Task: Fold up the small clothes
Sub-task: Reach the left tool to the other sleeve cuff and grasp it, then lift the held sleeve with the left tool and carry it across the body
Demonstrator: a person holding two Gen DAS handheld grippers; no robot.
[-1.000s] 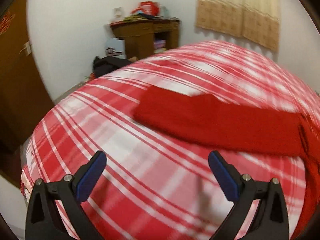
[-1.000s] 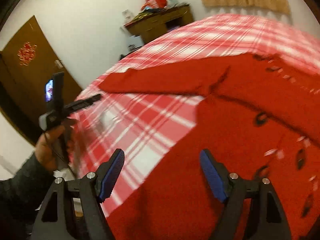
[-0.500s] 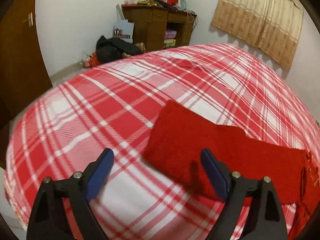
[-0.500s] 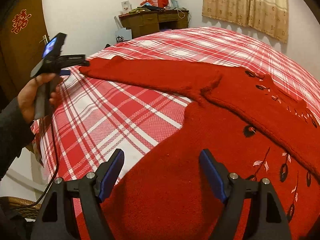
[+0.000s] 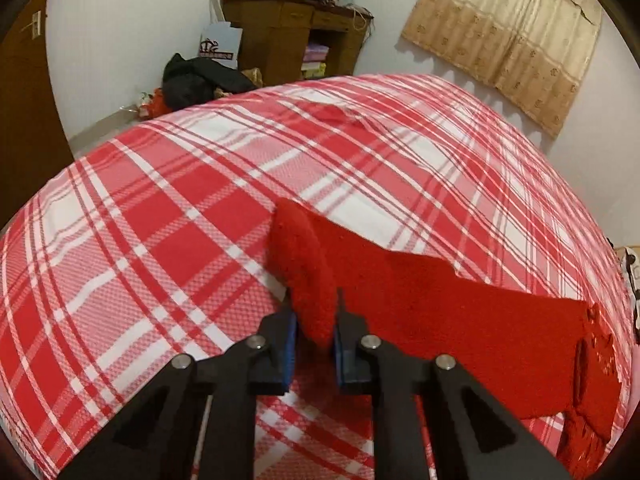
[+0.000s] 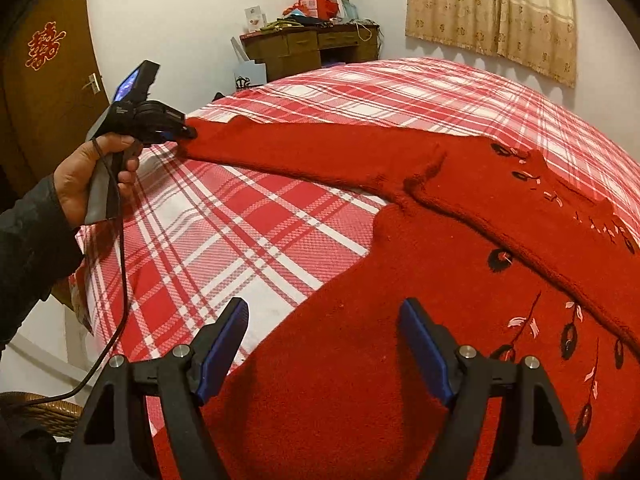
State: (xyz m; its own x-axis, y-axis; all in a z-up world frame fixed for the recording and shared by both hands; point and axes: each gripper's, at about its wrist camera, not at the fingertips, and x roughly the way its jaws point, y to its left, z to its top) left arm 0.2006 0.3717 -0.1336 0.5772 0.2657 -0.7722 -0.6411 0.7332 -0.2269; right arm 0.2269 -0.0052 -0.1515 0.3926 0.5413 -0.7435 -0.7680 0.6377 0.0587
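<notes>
My left claw (image 5: 314,334) has just closed on the cuff of the red sweater's sleeve (image 5: 440,312), which runs away toward the lower right of the frame. My right claw (image 6: 324,344) hangs wide over the sweater's body (image 6: 360,360) on the bed (image 6: 248,232), gripping nothing, so the fold is the left's to carry rightward; I think the pinch is firm.

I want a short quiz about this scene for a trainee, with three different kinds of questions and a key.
1. True or false: the left tongs pinch the cuff of the sweater's sleeve.
2. What lies under the red sweater? A) plaid bedsheet B) wooden floor C) blue towel
3. Fill in: the right tongs are ____ above the sweater's body.

Key: 1 true; 2 A, the plaid bedsheet; 3 open.
</notes>
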